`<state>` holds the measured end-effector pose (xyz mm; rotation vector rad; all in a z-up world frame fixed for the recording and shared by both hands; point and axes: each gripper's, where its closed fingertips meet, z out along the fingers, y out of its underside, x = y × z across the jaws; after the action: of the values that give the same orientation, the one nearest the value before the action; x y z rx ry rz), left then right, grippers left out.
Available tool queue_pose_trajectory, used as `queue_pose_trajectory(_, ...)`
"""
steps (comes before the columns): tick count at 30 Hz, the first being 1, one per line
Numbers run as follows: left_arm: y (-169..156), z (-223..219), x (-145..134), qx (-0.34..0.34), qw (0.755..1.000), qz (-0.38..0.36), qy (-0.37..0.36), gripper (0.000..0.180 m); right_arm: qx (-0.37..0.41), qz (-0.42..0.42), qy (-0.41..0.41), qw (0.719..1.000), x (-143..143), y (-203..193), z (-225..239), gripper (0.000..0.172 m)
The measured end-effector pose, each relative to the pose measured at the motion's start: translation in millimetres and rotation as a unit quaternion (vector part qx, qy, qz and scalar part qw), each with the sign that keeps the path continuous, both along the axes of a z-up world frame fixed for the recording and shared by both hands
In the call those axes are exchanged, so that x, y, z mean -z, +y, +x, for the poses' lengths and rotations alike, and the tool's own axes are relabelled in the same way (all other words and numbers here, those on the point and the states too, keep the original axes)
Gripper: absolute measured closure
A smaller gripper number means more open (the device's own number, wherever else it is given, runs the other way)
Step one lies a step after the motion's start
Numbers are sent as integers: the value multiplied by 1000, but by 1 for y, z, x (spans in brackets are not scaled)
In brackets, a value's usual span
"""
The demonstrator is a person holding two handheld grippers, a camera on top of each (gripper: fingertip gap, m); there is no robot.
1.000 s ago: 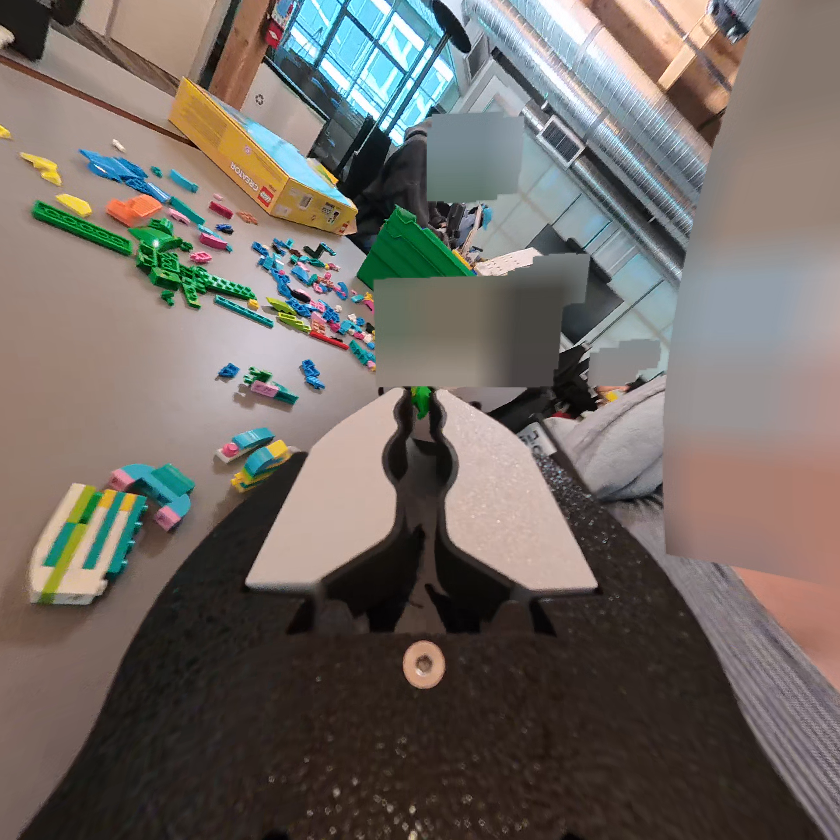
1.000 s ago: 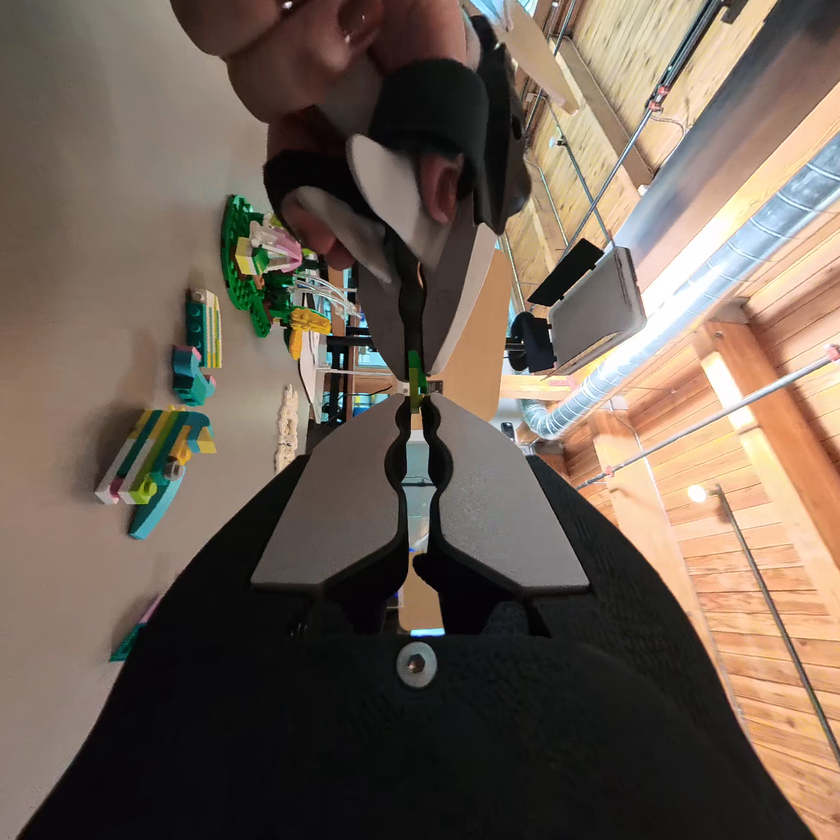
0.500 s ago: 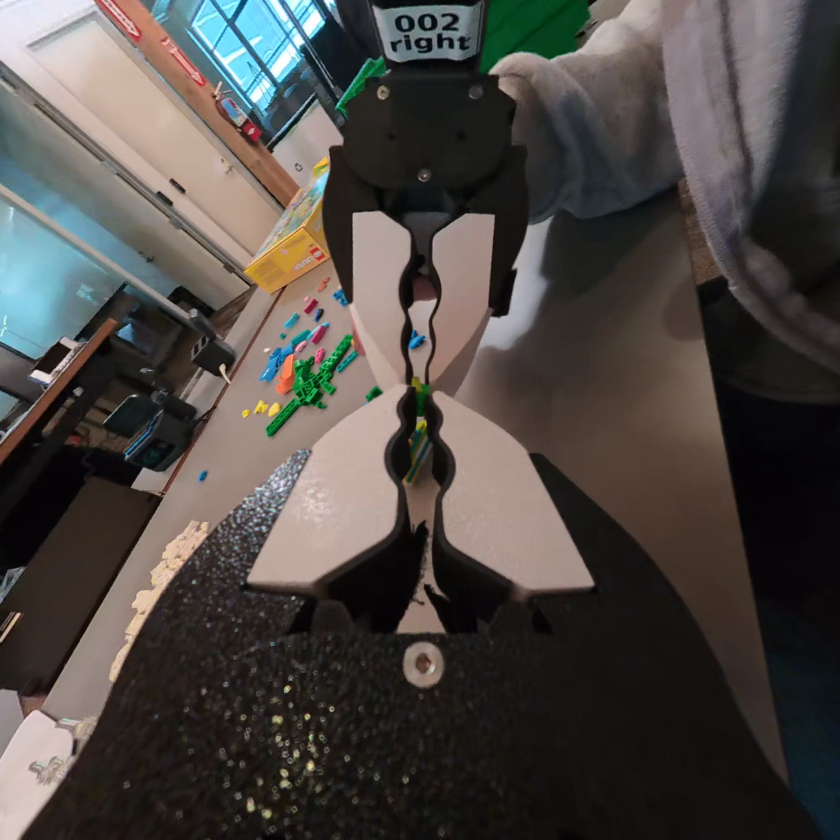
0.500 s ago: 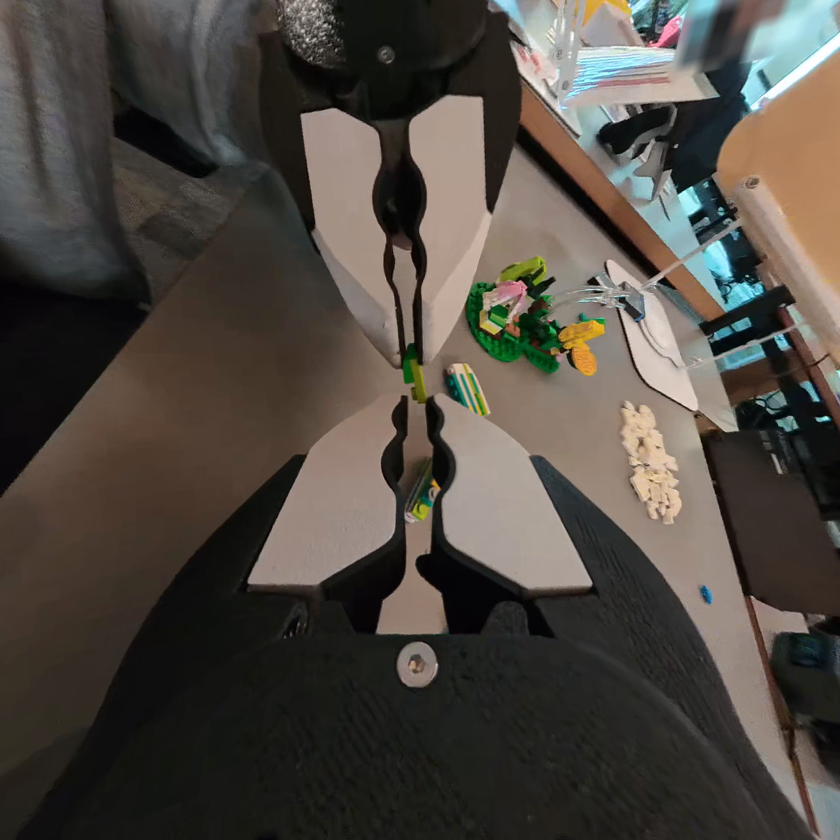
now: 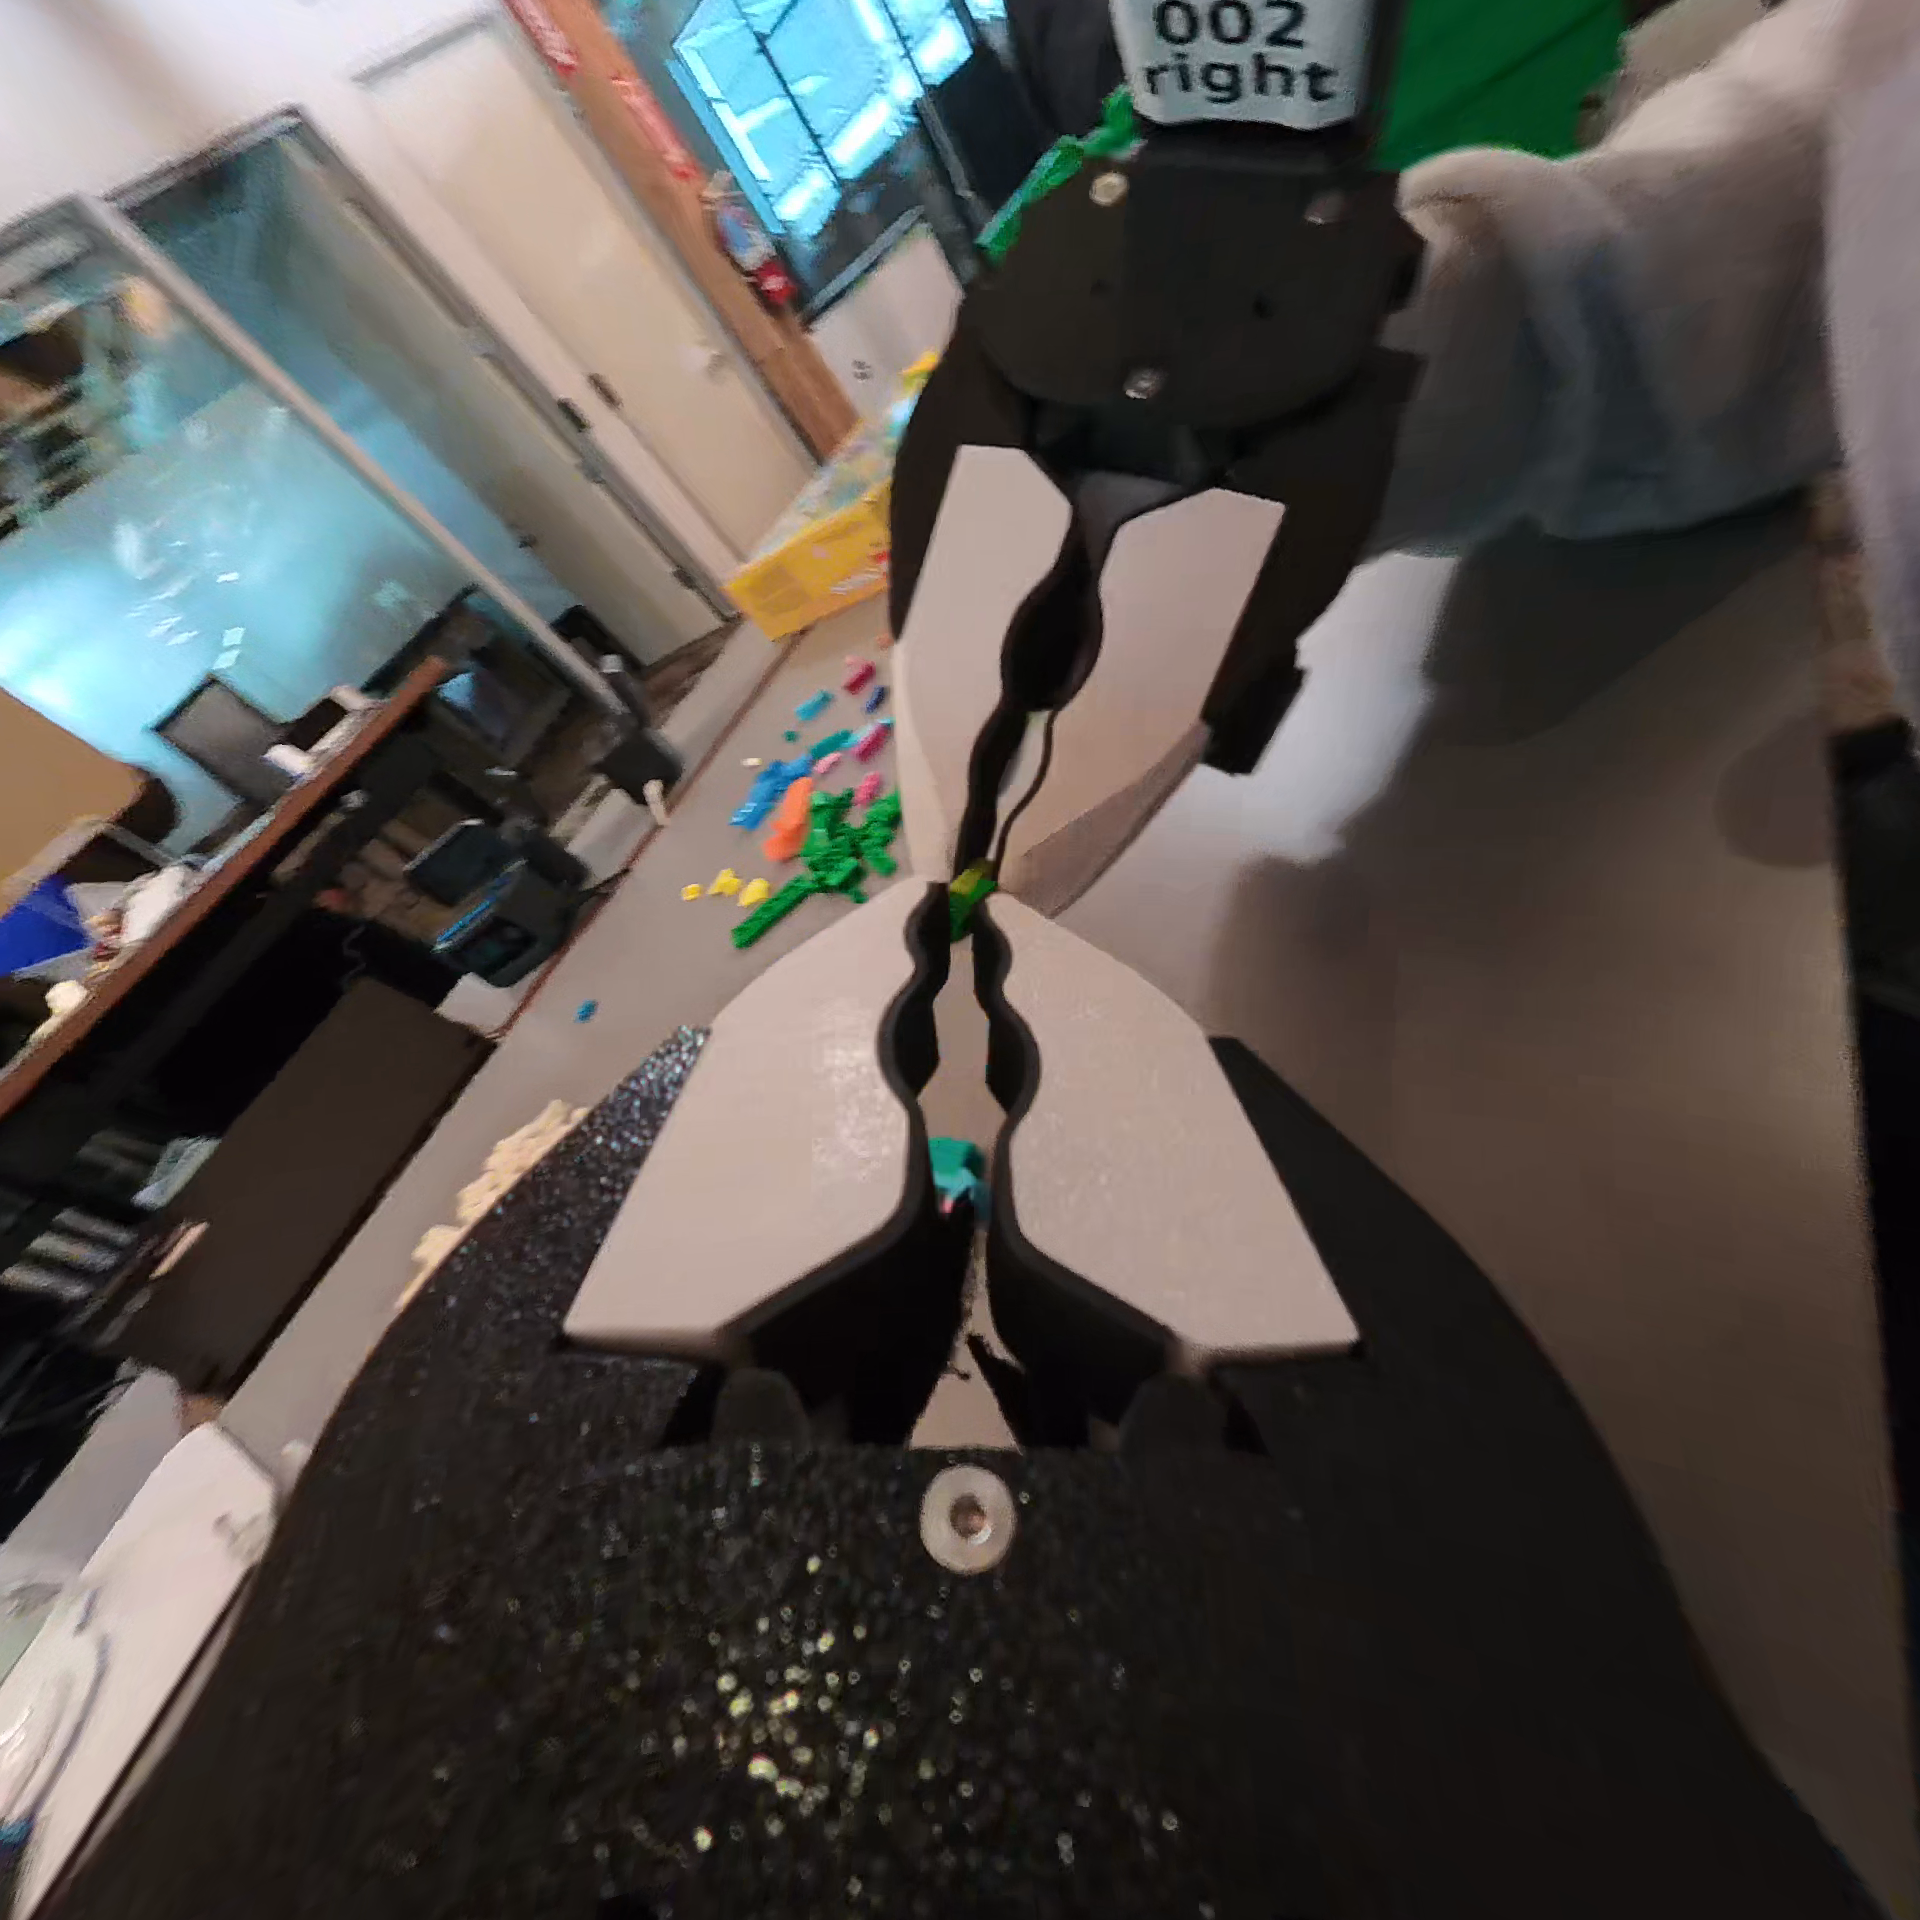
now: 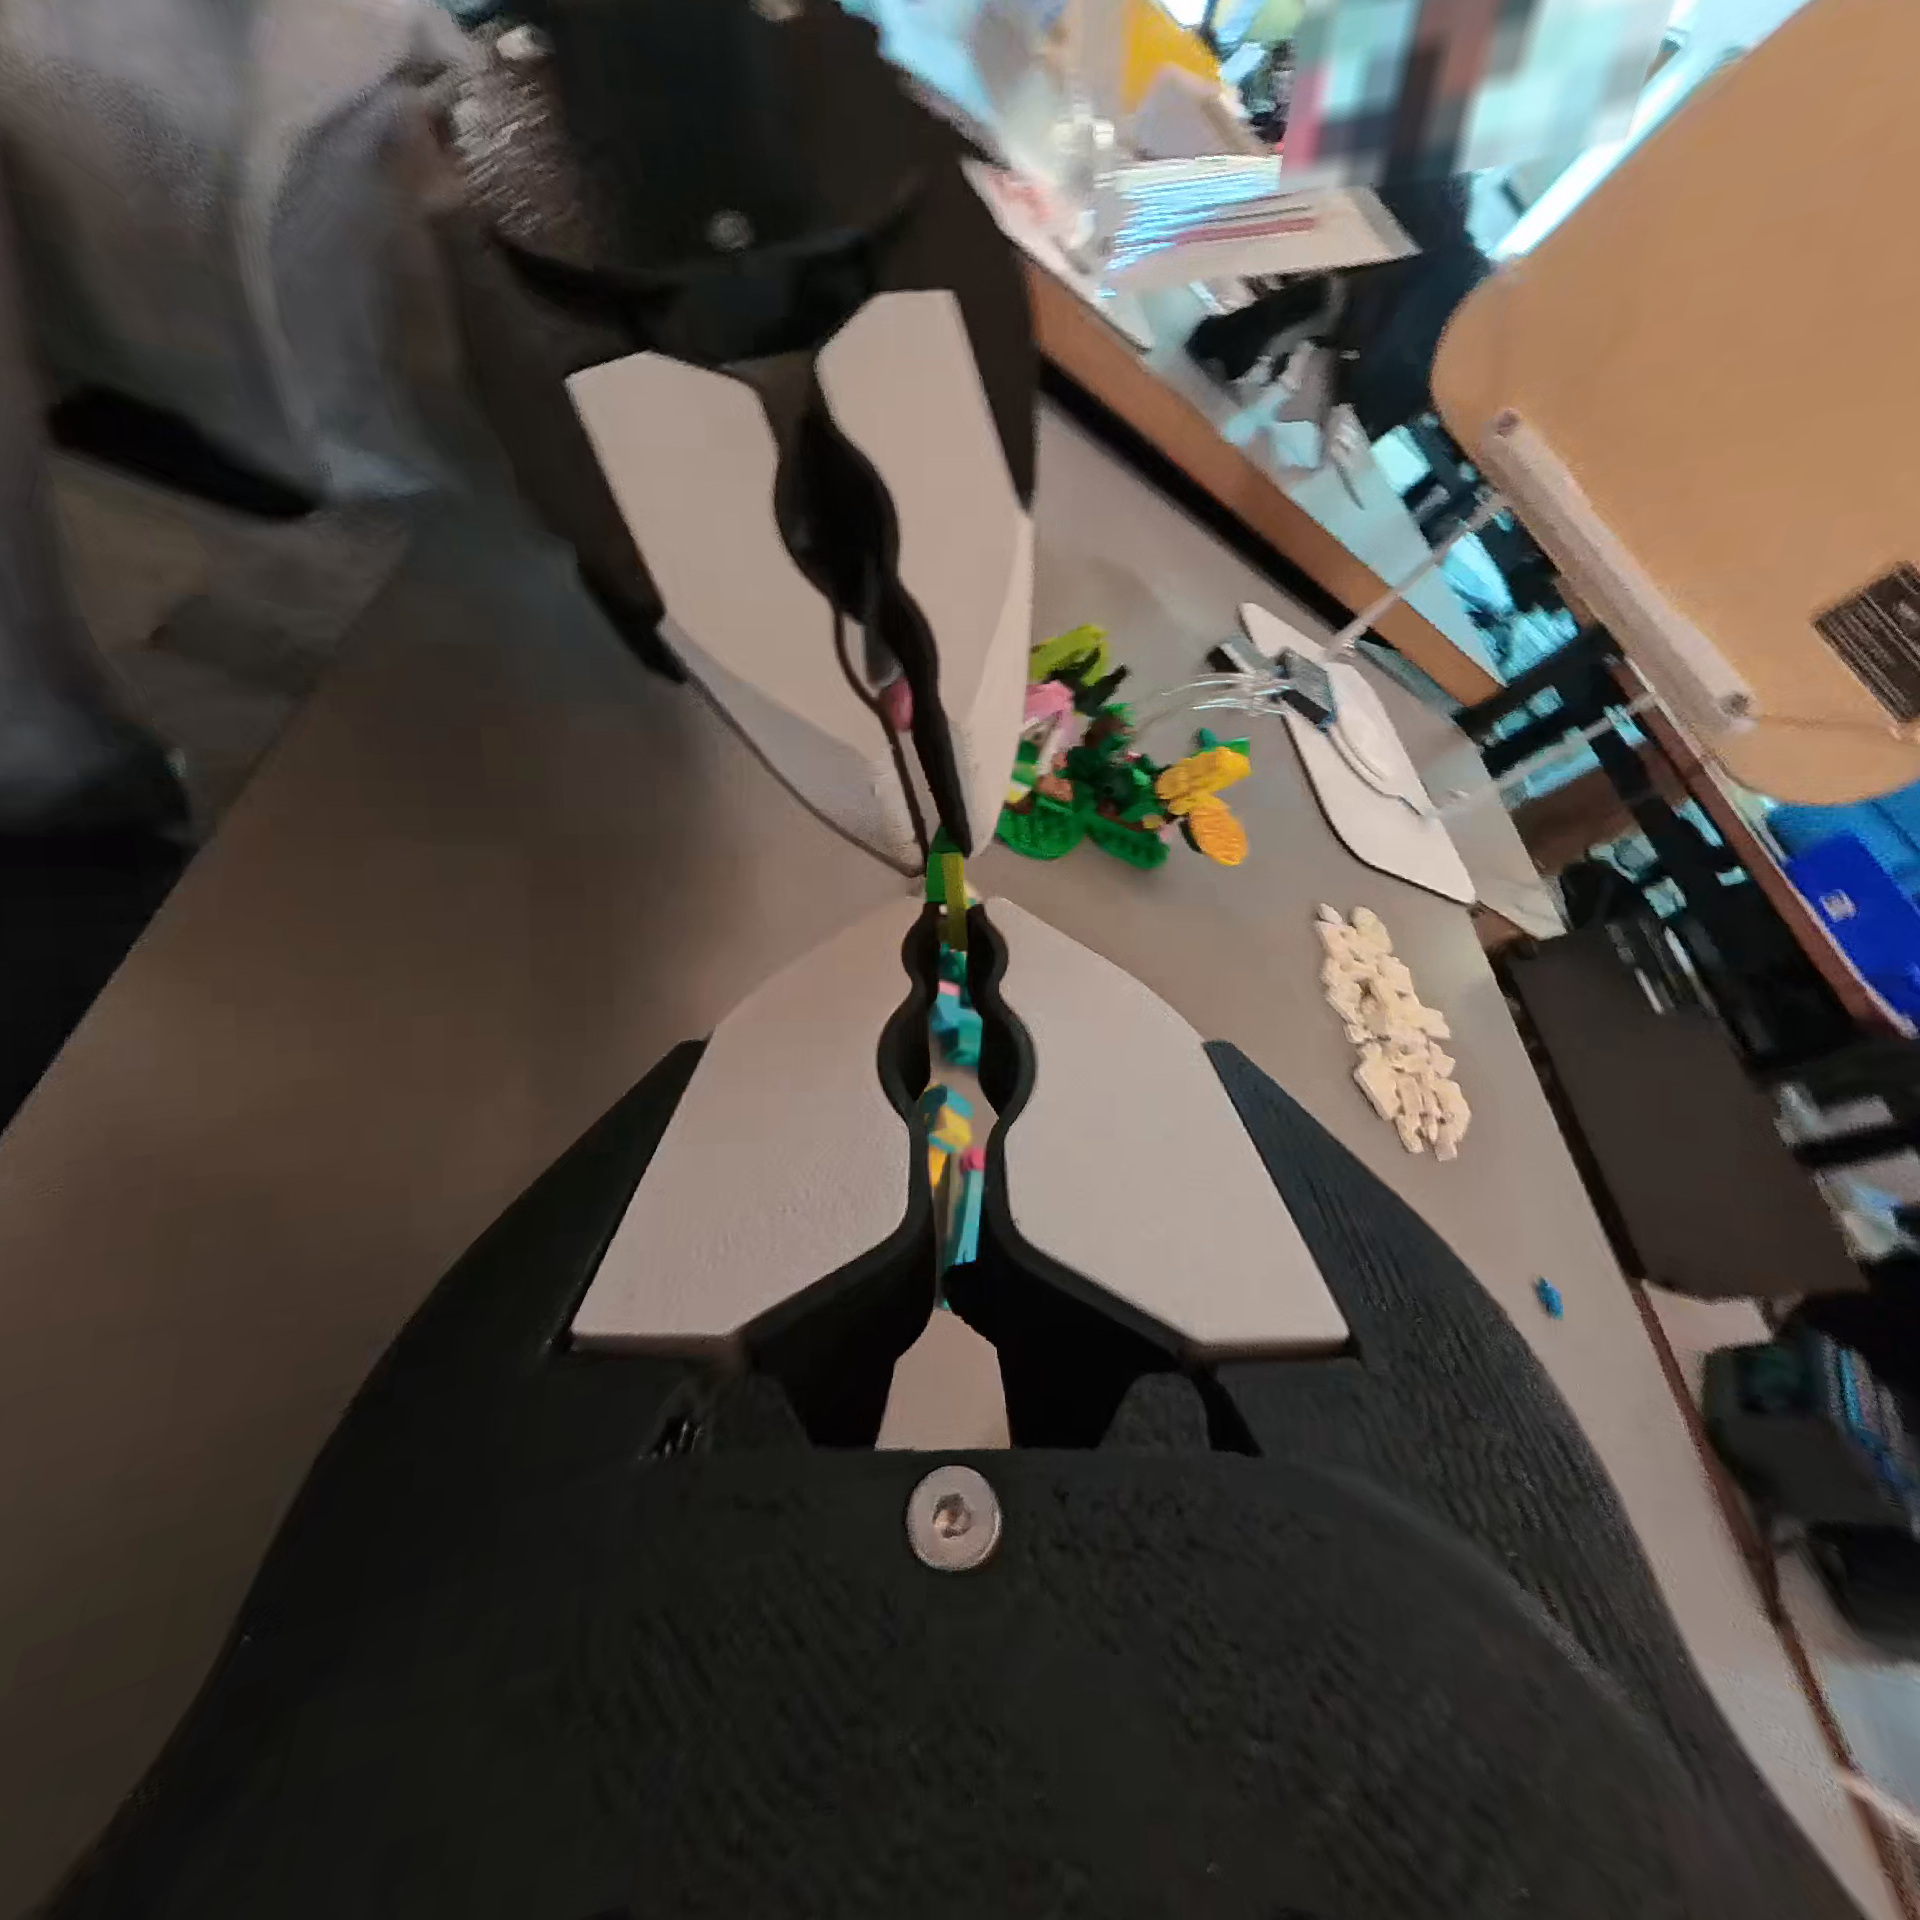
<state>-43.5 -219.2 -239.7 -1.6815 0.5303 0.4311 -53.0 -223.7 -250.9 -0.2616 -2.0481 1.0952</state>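
My two grippers meet tip to tip above the grey table (image 6: 364, 935). A small brick piece, dark green at one end and lime at the other, sits between them. My left gripper (image 5: 961, 920) is shut on the green end (image 5: 964, 914). It shows from above in the right wrist view (image 6: 940, 847). My right gripper (image 6: 951, 925) is shut on the lime end (image 6: 953, 904). It comes down from the top of the left wrist view (image 5: 977, 868), and that end shows there as a lime patch (image 5: 971, 883). Both views are blurred by motion.
A green brick model with yellow and pink parts (image 6: 1112, 790), a pile of white pieces (image 6: 1392, 1039) and a white mat with a clear stand (image 6: 1371, 769) lie to the right. Teal bricks (image 6: 951, 1029) lie below my right gripper. Loose coloured bricks (image 5: 821, 821) and a yellow box (image 5: 821, 561) lie farther off. A grey sleeve (image 5: 1610, 343) is at upper right. Only a small space, under 4 cm, lies between the two pairs of fingers.
My right gripper's jaws stood slightly apart half a second ago and have since shut on the lime end. Both grippers tilted a little; a second ago they pointed up, off the table.
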Motion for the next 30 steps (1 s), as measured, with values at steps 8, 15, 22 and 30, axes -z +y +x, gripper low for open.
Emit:
queue_pose_trajectory(8, 2, -7, -9, -46, 998, 41, 15, 180, 42, -109, -11, 993, -18, 3, -12, 169)
queue_pose_trajectory(15, -1, -11, -5, -34, 998, 15, -42, 164, 1, -12, 23, 1000, -6, 3, -2, 169)
queue_pose_trajectory(22, -3, 3, 1, 12, 997, -20, -73, 157, -46, -5, 7, 999, -1, -5, 10, 168)
queue_pose_trajectory(30, -2, 11, 1, 35, 995, -21, -89, 173, -55, -21, -8, 998, -2, -6, 13, 168)
